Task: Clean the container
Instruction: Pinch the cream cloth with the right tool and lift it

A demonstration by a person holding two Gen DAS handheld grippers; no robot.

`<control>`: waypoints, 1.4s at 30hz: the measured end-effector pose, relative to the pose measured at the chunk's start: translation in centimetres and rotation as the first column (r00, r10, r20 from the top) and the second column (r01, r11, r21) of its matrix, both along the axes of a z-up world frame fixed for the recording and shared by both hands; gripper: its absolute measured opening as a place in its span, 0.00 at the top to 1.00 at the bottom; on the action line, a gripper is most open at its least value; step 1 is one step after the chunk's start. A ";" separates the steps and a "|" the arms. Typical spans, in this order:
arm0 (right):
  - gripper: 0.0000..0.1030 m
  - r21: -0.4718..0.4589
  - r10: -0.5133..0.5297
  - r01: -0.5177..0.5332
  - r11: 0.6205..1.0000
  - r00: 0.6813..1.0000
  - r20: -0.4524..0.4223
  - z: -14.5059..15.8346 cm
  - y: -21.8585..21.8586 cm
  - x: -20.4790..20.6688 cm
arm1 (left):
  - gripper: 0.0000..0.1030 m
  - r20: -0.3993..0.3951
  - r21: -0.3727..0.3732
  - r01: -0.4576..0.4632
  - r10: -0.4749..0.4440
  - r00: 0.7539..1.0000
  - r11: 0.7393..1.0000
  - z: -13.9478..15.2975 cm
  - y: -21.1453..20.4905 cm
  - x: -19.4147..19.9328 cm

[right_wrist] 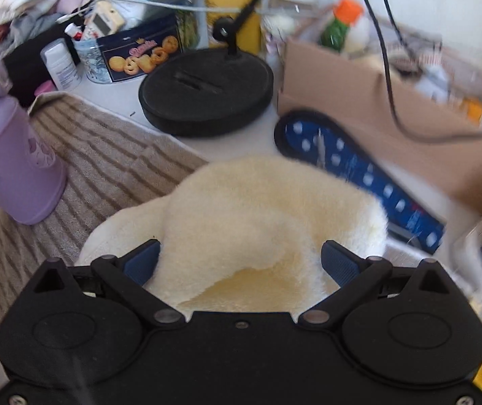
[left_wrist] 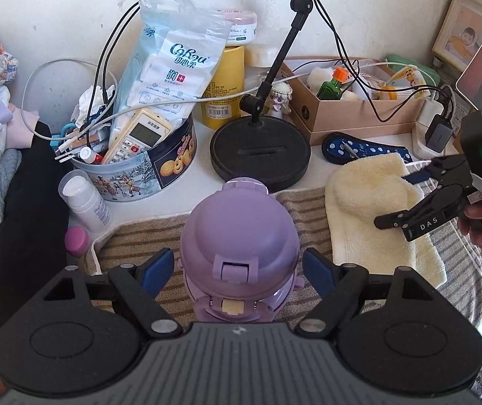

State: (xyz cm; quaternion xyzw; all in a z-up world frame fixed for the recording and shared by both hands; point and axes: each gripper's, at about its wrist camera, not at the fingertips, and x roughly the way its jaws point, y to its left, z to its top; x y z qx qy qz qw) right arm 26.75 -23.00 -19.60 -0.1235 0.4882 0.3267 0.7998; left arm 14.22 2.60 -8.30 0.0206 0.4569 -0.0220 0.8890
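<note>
A purple lidded bottle (left_wrist: 241, 233) stands upright on a brown striped mat (left_wrist: 146, 239). My left gripper (left_wrist: 239, 270) is open and straddles the bottle's upper body, its blue pads (left_wrist: 158, 270) close beside it on each side. A fluffy cream cloth (left_wrist: 365, 199) lies bunched on the mat to the bottle's right. My right gripper (left_wrist: 392, 199), held by a hand, is open over that cloth. In the right wrist view the cloth (right_wrist: 257, 209) sits between the spread fingers of the right gripper (right_wrist: 241, 263), and the bottle (right_wrist: 14, 162) stands at the left.
Behind the mat are a cookie tin (left_wrist: 159, 165) stuffed with odds and ends, a black round stand base (left_wrist: 261, 148), a cardboard box (left_wrist: 352, 111) and a blue dotted case (left_wrist: 362, 148). A white pump bottle (left_wrist: 85, 202) and a pink cap (left_wrist: 77, 239) stand left. Cables hang overhead.
</note>
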 end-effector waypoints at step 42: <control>0.81 0.388 -0.111 0.060 0.920 0.988 0.111 12.1 1.6 -13.9 | 0.20 -0.006 0.016 0.194 -0.194 0.981 0.981 0.3 0.6 0.3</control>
